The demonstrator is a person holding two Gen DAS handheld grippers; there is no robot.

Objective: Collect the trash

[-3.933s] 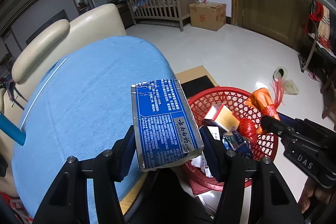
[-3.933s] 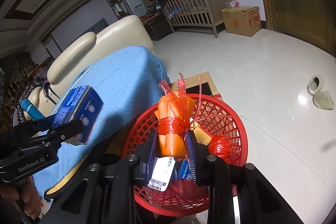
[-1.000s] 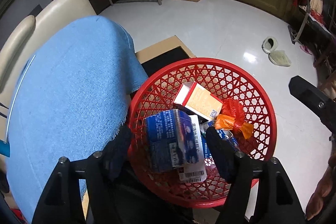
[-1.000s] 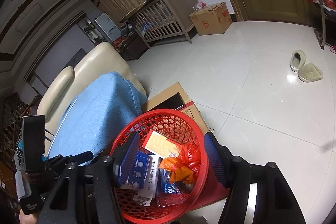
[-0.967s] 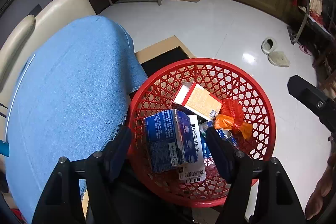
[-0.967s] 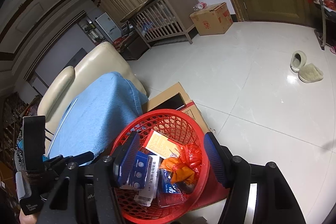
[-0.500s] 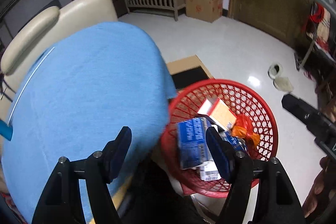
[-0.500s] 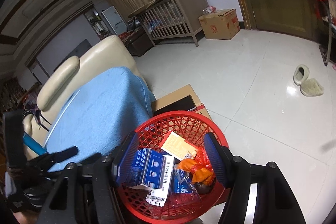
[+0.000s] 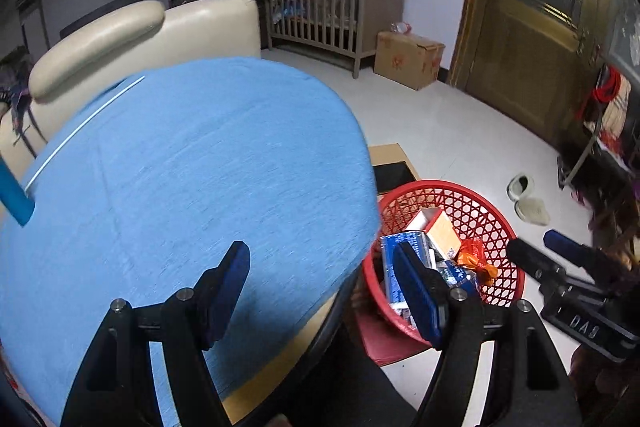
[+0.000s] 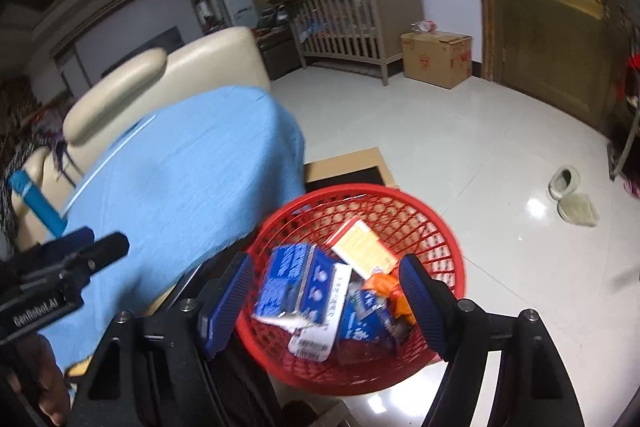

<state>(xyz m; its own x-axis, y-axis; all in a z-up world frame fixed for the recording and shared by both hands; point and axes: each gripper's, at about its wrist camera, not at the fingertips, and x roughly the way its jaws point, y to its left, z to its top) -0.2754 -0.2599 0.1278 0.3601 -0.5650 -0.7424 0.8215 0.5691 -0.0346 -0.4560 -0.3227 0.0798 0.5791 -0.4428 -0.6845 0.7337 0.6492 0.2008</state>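
A red mesh basket [image 9: 480,201] [image 10: 448,247] stands on the floor beside the table. In it lie a blue carton [image 10: 294,277], an orange-and-white box [image 10: 362,247] [image 9: 438,229], an orange wrapper [image 10: 384,285] [image 9: 476,259] and other packets. My left gripper [image 9: 324,287] is open and empty over the edge of the blue tablecloth [image 9: 192,163]. My right gripper [image 10: 326,297] is open and empty above the basket. Each gripper shows in the other's view, the left [image 10: 80,255] and the right [image 9: 560,267].
The round table with the blue cloth [image 10: 180,171] fills the left. A cream sofa [image 9: 120,35] stands behind it. A flat cardboard piece [image 10: 344,163] lies on the white floor by the basket. A crib [image 9: 320,15], a cardboard box [image 9: 408,59] and slippers [image 9: 528,199] are farther off.
Both grippers let their trash go into the basket. Since half a second ago the left gripper has swung left and up, back over the tablecloth. The right gripper has shifted slightly.
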